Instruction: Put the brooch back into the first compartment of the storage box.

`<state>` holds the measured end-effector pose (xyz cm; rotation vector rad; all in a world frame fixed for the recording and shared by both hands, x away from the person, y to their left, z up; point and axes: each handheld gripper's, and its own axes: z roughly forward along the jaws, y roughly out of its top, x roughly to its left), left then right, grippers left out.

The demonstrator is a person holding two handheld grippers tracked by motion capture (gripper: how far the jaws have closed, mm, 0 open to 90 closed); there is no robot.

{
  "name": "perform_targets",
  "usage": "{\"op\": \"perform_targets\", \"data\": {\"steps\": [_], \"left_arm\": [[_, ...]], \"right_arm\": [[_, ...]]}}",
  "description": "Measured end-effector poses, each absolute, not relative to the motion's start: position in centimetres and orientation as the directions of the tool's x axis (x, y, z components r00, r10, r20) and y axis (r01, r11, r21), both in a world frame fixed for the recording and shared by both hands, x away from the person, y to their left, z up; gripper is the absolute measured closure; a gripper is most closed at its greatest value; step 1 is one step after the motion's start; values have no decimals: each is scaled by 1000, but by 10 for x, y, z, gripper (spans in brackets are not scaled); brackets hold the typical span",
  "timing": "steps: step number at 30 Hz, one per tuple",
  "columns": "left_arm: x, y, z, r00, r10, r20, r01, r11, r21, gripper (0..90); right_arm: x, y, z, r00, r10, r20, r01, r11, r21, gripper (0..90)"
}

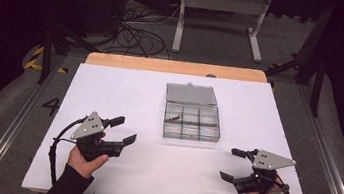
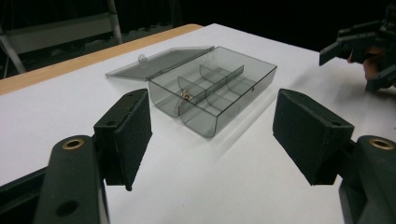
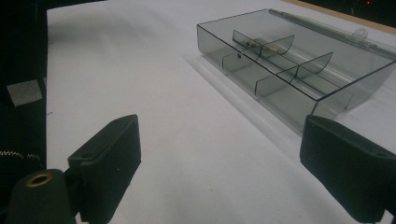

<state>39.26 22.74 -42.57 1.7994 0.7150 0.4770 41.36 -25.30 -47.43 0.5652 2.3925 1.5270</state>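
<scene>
Approach stage, by the look of it: left gripper [image 1: 122, 130] and right gripper [image 1: 231, 164] low over the bench [image 1: 124, 96], jaws spread wide, nothing between. Next, probably a reach forward to the box [image 1: 192, 121], mid-bench between them, well apart from both, lid [image 1: 191, 94] flat behind. Small item [image 2: 185, 95] in one compartment, too tiny to identify; clear dividers hard to separate.
</scene>
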Motion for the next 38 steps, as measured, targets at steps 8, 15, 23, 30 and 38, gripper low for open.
{"op": "perform_targets", "data": {"steps": [8, 15, 23, 30, 38], "left_arm": [[382, 241, -439, 730, 683, 13, 230, -264, 937, 268], [374, 255, -457, 709, 705, 9, 261, -275, 925, 268], [369, 267, -471, 714, 699, -36, 307, -266, 914, 256], [366, 274, -476, 701, 701, -130, 377, -210, 902, 238], [367, 269, -474, 702, 705, -107, 360, -221, 906, 241]], "right_arm": [[414, -253, -474, -894, 449, 1, 190, 376, 907, 125], [414, -254, -474, -893, 450, 4, 192, 374, 907, 125], [414, -253, -475, -893, 451, 8, 199, 377, 905, 124], [415, -254, -475, -890, 456, 20, 214, 378, 901, 125], [416, -253, -475, -890, 455, 38, 238, 391, 889, 133]]}}
